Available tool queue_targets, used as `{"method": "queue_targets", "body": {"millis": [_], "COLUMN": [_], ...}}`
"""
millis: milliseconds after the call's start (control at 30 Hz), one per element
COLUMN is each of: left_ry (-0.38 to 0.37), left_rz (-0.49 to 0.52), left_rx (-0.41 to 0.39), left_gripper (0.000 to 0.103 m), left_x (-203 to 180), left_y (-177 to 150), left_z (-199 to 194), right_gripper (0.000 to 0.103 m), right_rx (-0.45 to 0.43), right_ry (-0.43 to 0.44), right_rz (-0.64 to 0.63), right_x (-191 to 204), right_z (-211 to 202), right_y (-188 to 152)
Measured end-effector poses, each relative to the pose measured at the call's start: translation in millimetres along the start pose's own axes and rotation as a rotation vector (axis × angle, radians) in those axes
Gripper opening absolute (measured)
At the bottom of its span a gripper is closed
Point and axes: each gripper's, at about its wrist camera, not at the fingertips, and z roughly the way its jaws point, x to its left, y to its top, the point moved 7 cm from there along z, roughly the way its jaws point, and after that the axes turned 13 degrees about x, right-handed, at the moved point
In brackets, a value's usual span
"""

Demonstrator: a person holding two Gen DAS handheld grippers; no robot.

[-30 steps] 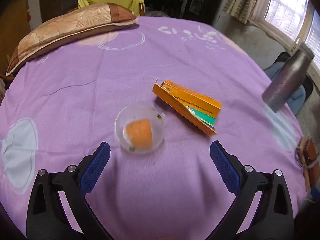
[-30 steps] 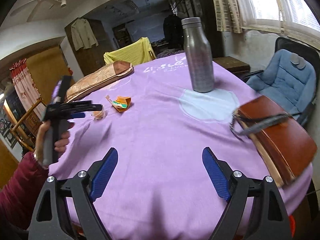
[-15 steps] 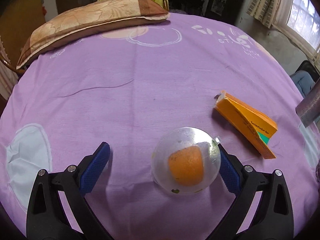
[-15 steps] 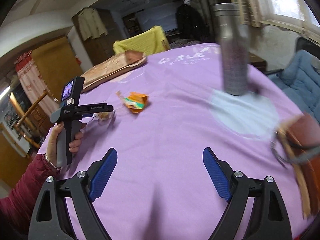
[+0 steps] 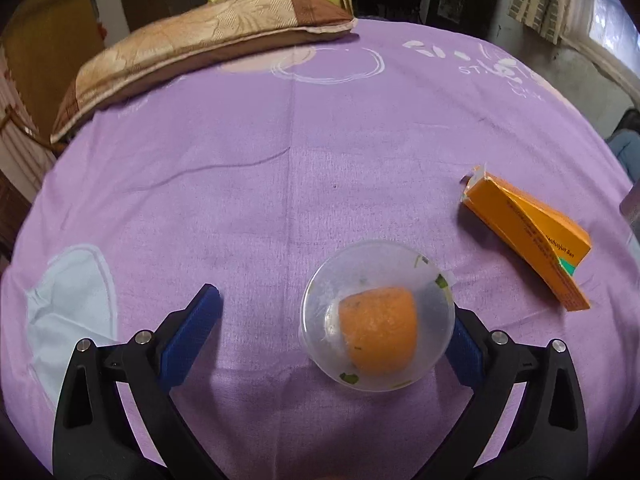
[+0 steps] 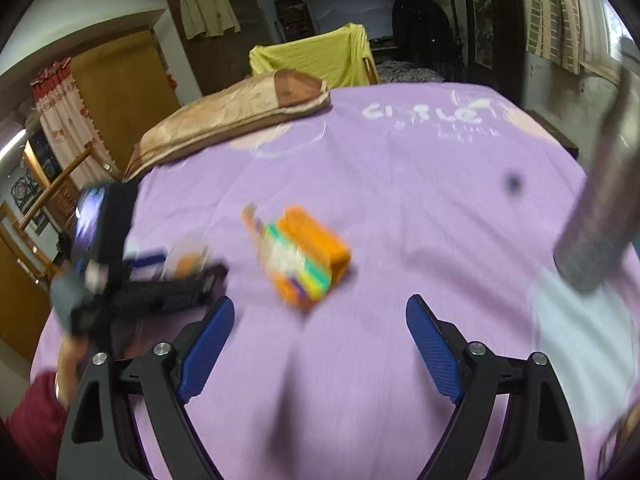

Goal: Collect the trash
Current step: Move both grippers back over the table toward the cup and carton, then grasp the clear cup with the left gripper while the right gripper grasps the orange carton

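A clear plastic cup (image 5: pixel 378 316) with an orange piece inside lies on the purple tablecloth (image 5: pixel 280 184). My left gripper (image 5: pixel 328 336) is open around it, the cup close against the right finger (image 5: pixel 460 344). A crumpled orange carton (image 5: pixel 528 236) lies to the right of the cup. In the right wrist view the carton (image 6: pixel 304 256) lies just ahead of my open, empty right gripper (image 6: pixel 320 344). The left gripper (image 6: pixel 160 280) and cup (image 6: pixel 188 260) show blurred at the left.
A brown and beige pillow (image 5: pixel 192 52) lies at the far edge of the table. A grey metal bottle (image 6: pixel 600 200) stands at the right. A yellow-draped chair (image 6: pixel 312 56) is behind the table.
My left gripper has come forward so the cup sits between its fingers. My right gripper has swung left and closer to the carton; the bottle has slid to the right edge.
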Motion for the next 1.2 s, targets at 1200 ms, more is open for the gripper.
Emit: {"method": "queue_targets", "body": {"millis": [1200], "left_ry": [0.004], "left_rz": [-0.002], "left_rx": [0.001], "left_gripper": [0.09], "left_x": [-1.0], "left_y": [-1.4], "left_z": [-1.5], "right_gripper": [0.092], "right_rx": [-0.023], "right_ry": [0.072], "right_rz": [0.093], "right_x": [-27.1], "right_z": [38.6], "right_y": [12.7]}}
